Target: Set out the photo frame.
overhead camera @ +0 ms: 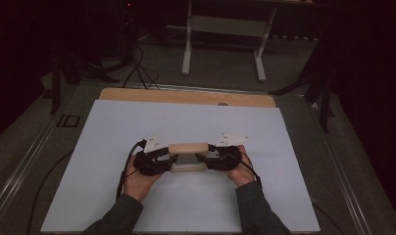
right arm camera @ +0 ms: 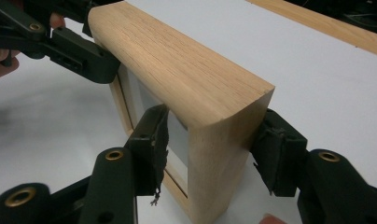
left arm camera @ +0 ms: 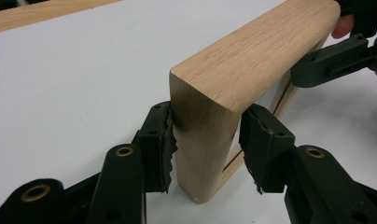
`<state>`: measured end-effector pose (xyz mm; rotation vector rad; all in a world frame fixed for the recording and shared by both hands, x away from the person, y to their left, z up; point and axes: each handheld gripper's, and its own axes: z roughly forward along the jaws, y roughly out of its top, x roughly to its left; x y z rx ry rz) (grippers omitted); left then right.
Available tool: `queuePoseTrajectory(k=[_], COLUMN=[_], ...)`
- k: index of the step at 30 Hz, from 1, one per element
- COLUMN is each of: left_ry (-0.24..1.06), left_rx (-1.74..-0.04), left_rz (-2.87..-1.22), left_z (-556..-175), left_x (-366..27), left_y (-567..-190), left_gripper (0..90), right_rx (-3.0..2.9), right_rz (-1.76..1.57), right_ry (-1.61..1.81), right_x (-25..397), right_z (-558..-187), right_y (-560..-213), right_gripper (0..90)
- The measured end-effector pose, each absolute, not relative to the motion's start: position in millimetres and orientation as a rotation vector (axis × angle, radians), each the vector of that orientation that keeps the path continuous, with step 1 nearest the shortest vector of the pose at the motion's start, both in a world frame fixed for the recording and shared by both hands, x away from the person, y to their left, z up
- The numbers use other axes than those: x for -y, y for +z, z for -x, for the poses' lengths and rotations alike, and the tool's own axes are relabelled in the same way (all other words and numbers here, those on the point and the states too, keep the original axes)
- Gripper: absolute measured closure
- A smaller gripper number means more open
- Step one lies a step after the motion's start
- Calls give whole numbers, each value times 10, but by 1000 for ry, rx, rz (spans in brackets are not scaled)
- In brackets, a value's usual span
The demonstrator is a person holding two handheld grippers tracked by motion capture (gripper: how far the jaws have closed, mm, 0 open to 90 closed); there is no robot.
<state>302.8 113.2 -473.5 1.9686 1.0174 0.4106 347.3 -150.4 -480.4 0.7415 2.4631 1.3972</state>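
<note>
A light wooden picture frame [overhead camera: 188, 148] stands upright on its edge on the white sheet [overhead camera: 186, 122], held at both ends. My left gripper [overhead camera: 170, 157] is shut on the frame's left upright; in the left gripper view both toothed pads press the wood [left arm camera: 252, 51] around my left gripper [left arm camera: 205, 140]. My right gripper [overhead camera: 205, 156] clamps the opposite upright, and in the right gripper view my right gripper [right arm camera: 210, 144] has a pad on each face of the frame [right arm camera: 177, 65]. A pale panel shows inside the frame. Each gripper view also shows the other gripper's jaw at the frame's far end.
The white sheet covers a wooden tabletop whose bare edge [overhead camera: 186, 97] runs along the back. Behind the table stands a white desk base [overhead camera: 225, 29] on a dark floor with black cables [overhead camera: 142, 73]. A cable trails from the left gripper toward the front left.
</note>
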Motion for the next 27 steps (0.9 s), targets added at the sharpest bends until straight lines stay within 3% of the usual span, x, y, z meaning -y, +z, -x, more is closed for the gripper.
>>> queuePoseTrajectory(k=[27], left_ry=[369], left_rx=[-1021], left_rz=[-1945], left_z=[-3315], left_x=[-1227], left_y=[-4739], left_gripper=[537], right_rx=[-2401], right_rz=[-852], right_ry=[1370], right_x=[1399], right_z=[-3574], right_y=[-4816], right_gripper=[489])
